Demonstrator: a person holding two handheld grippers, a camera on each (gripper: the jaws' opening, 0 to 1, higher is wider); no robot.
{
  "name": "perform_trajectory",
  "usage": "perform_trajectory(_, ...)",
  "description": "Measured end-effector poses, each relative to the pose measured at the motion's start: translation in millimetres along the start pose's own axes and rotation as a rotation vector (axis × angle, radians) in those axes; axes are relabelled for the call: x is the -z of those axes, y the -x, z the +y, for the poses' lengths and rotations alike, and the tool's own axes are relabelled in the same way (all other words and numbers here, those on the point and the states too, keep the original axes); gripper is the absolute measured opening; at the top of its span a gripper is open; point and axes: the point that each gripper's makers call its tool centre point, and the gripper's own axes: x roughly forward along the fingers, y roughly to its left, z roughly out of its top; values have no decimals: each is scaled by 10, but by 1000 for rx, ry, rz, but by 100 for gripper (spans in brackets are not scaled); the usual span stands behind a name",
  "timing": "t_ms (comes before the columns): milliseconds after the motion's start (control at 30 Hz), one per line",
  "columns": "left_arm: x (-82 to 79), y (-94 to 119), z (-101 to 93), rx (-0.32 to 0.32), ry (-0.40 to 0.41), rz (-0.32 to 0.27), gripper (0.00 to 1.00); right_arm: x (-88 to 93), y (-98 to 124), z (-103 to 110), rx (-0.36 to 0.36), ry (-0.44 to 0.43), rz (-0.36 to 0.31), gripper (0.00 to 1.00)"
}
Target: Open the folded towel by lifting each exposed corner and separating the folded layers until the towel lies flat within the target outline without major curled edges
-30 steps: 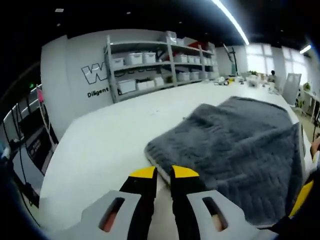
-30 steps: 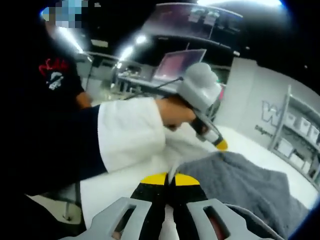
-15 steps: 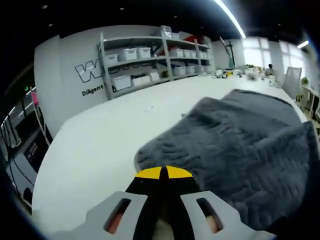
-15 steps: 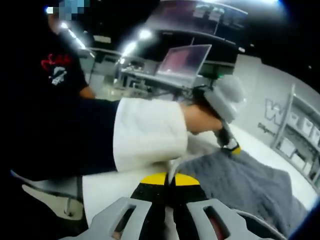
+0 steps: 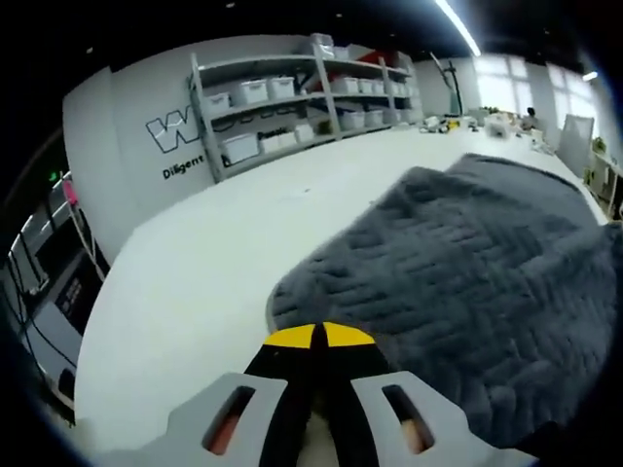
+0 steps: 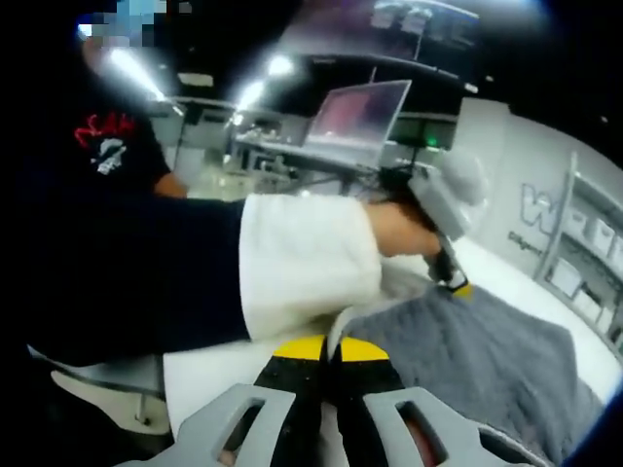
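Where shelves (image 5: 292, 107) stand, bins (image 5: 255, 91) aboard.

Lab or workshop interior. Long white bench (image 5: 195, 263). Metal shelving (image 5: 292, 107) against a white wall, loaded with rows of white storage bins (image 5: 255, 91). Large logo lettering (image 5: 175, 131) on that wall. Strip ceiling light (image 5: 458, 24). Open laptop (image 6: 355, 115) on a far desk; windows (image 5: 506, 92) at the far end.

Left gripper (image 5: 318, 336) jaws closed; right gripper (image 6: 328, 347) jaws closed; left forearm (image 6: 292, 268) extended.
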Motion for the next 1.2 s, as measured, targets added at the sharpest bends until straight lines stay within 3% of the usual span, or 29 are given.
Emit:
perform_trajectory(100,32,14,113,-16,-20,11,1,-30,-40,35,-20,-2,13,0)
perform_trajectory(233,81,109,93,-2,9,10,1,-31,-85,100,-38,21,34,0)
perform_trajectory(667,248,291,346,-80,-119,74,1,-220,-372,277,-109,70,61,0)
perform_trajectory(900,262,315,352,-109,-102,82,1,-227,-411,308,-118,103,38,0)
perform_trajectory(1067,234,352,325,-113,-91,73,1,-308,-308,275,-127,104,-43,4)
perform_trajectory(1200,71,405,322,-101,13,-34,1,-307,-162,251,-126,119,-68,10)
